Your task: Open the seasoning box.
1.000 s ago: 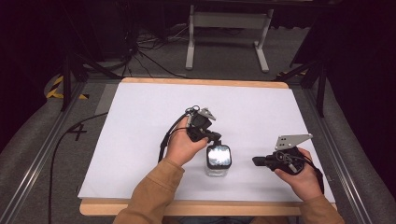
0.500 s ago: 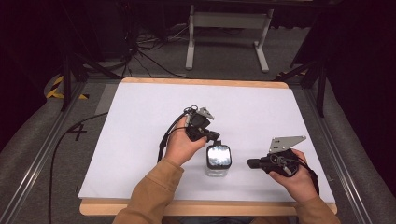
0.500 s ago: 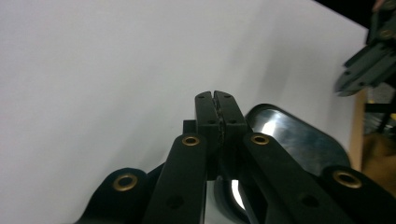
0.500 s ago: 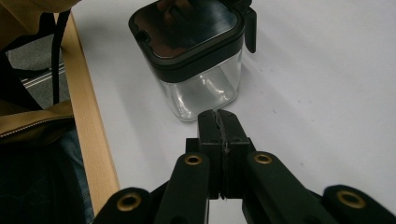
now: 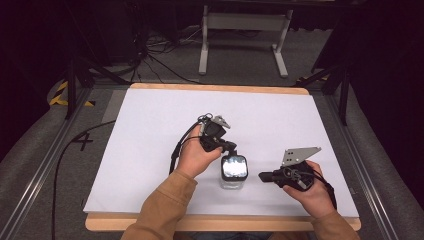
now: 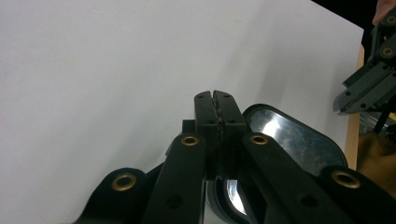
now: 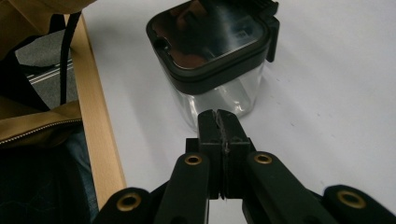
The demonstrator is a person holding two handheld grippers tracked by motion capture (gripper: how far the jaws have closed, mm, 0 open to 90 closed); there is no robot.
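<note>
Where the white sheet nears the table's front edge, a small clear container [image 5: 233,172] stands upright, a little right of the middle. Its walls are transparent and its squarish lid [image 7: 212,39] is dark-rimmed and glossy, with a black latch at one side; in the right gripper view the lid mirrors the dark shapes above it.

Just over the container's far-left corner sits the left claw [image 5: 231,149], held in the person's left hand [image 5: 196,157]. In the left gripper view its two black jaws are pressed flat together with nothing between them, and the shiny lid lies right beneath and beside the tips; whether the tips actually touch the lid cannot be told.

To the container's right, near but apart from it, the right claw [image 5: 263,175] points leftward at the clear wall. In the right gripper view [image 7: 218,122] its jaws are likewise closed on nothing, their tips just short of the lower part of the container. The right hand [image 5: 310,187] holds it low over the sheet, the grey three-cornered plate [image 5: 299,155] standing above it.

Beyond them, the white table [image 5: 150,120] lies bare, its wooden edge [image 7: 95,140] running along the person's side, where tan sleeves [image 5: 162,205] come in.
</note>
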